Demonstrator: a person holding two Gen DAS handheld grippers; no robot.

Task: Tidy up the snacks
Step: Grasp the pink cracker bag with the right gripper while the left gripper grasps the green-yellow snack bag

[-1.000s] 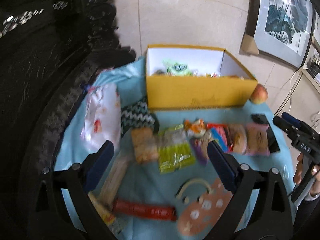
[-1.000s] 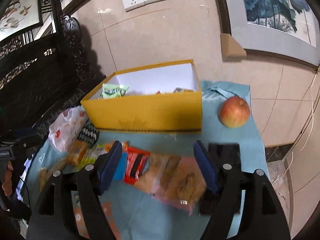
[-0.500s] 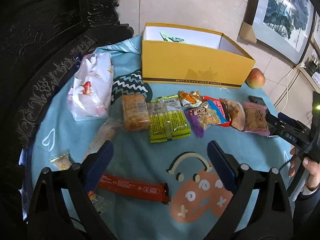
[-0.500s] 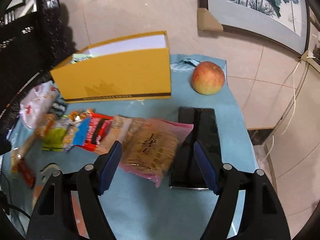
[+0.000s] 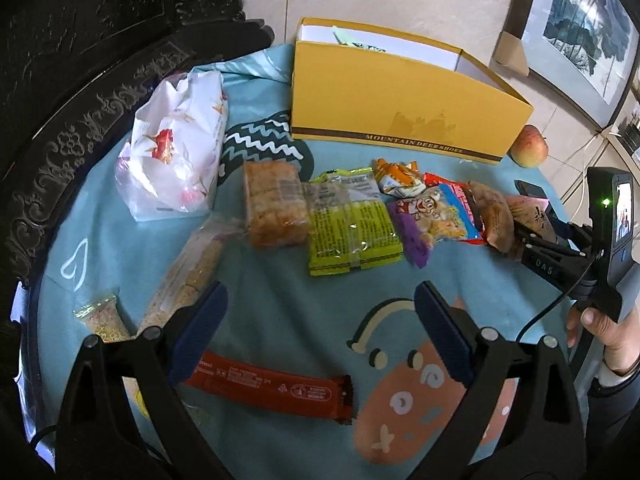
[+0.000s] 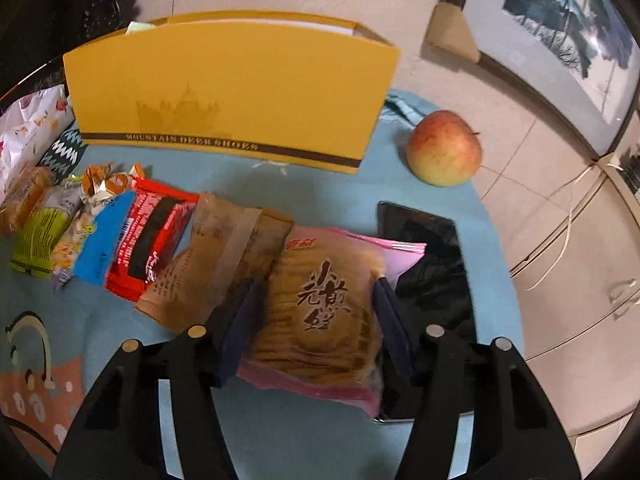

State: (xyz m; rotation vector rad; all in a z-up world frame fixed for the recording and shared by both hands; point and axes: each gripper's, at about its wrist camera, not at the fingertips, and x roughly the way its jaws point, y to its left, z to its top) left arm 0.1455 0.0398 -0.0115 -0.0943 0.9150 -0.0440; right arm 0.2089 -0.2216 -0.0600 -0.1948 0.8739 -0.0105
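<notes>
Jaws of the right gripper [image 6: 316,312], just closing, clamped the pink cracker packet [image 6: 320,304] near the table's [image 6: 280,436] right edge; the left gripper [image 5: 320,320] stood apart, empty.

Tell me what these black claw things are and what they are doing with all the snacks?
They are grabbers a person holds, one per hand, each carrying a camera that looks along its two fingers. The left gripper is open over the blue cartoon tablecloth, above a long red-brown snack bar. The right gripper has just been closing around a pink-edged packet of brown crackers, beside a black phone. Behind stand a yellow cardboard shoebox and a red-yellow apple.
</notes>
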